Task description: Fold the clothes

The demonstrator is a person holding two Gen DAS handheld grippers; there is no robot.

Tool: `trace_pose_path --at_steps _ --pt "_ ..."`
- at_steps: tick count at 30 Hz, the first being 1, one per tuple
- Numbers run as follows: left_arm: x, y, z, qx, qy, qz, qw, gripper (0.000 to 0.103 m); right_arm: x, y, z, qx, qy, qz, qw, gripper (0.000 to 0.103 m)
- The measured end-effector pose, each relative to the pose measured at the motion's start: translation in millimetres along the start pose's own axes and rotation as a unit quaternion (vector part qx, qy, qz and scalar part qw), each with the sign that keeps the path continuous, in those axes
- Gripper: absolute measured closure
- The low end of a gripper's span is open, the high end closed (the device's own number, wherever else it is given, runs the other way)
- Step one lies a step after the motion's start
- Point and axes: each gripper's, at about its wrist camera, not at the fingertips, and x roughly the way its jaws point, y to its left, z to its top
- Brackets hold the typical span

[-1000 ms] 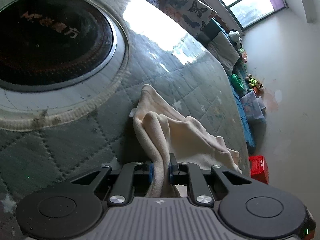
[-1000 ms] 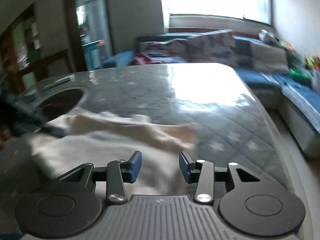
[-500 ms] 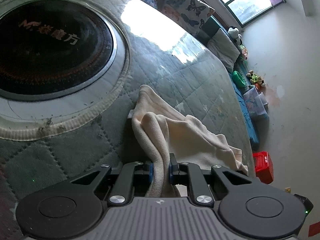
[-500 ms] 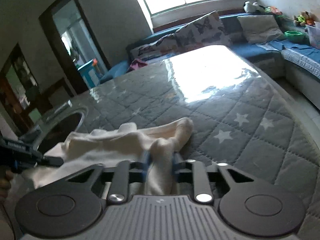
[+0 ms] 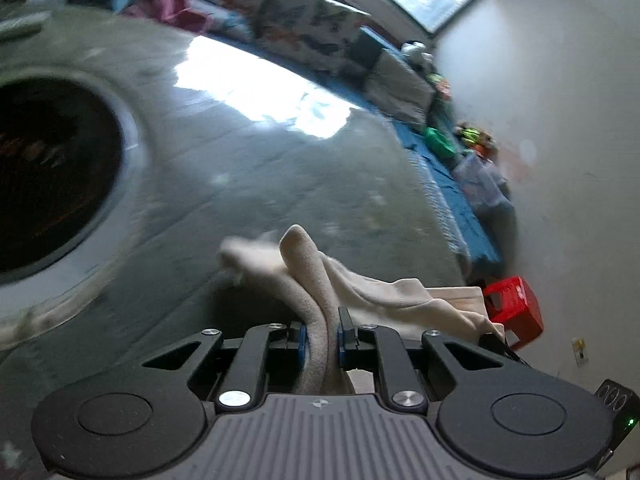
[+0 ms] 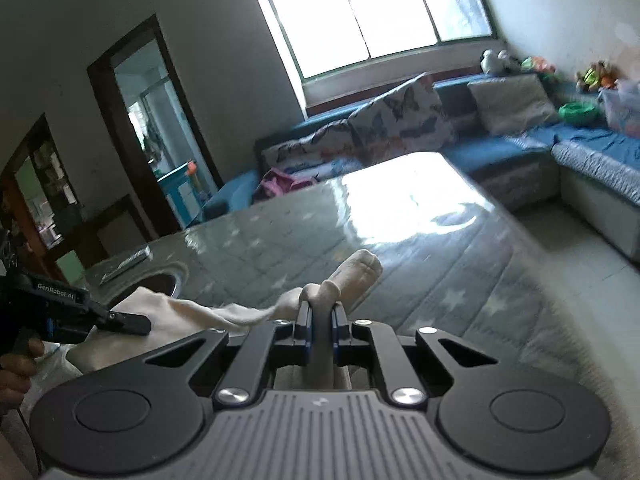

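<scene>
A cream fleece garment lies bunched on the grey quilted table cover. My left gripper is shut on a thick fold of it, and the cloth trails off to the right. In the right wrist view my right gripper has its jaws closing tight, and the pads pinch another fold of the garment, whose rolled end sticks out ahead. The left gripper shows at the left of that view, clamped on the far corner. The cloth hangs stretched between the two.
A dark round cooktop recess is set into the table at the left. A flat remote-like thing lies near it. A blue sofa with cushions and toys runs behind and to the right. A red crate stands on the floor.
My right gripper went from open above the garment to shut on a fold of it. Both grippers have risen and rolled, lifting the cloth off the cover.
</scene>
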Motion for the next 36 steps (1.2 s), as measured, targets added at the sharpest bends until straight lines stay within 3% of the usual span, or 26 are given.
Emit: trace_pose_path --at_steps 12,17,25,26,28,33,36 --pt "62.1 -91.5 8.1 0.067 0.007 -0.05 0.9965 0.089 -28.2 -49.2 49.9 -0.042 -0.033 -0.118 0.992 0.095" --pt "84.5 -104.5 4.4 0.097 0.008 -0.031 0.9947 0.089 -15.9 -72.4 49.1 -0.038 -0.015 -0.158 0.987 0.095" --pt "100.2 -92.1 -3.5 0.105 0.035 0.001 0.9939 0.087 14.1 -102.6 31.5 -0.024 0.026 -0.198 0.98 0.093" --pt "100.1 -93.0 -4.3 0.109 0.035 0.001 0.9935 0.086 16.1 -104.5 30.3 -0.024 0.028 -0.2 0.979 0.093" --pt "101.4 -95.0 -6.8 0.115 0.039 0.001 0.9926 0.064 19.7 -108.3 28.0 -0.025 0.03 -0.202 0.979 0.093" --pt "110.6 -101.6 -19.0 0.133 0.06 -0.001 0.9893 0.06 21.4 -113.5 21.3 -0.022 0.032 -0.204 0.978 0.093" --pt "118.0 -103.5 -25.3 0.138 0.072 0.008 0.9877 0.063 21.3 -113.9 20.0 -0.02 0.031 -0.203 0.978 0.093"
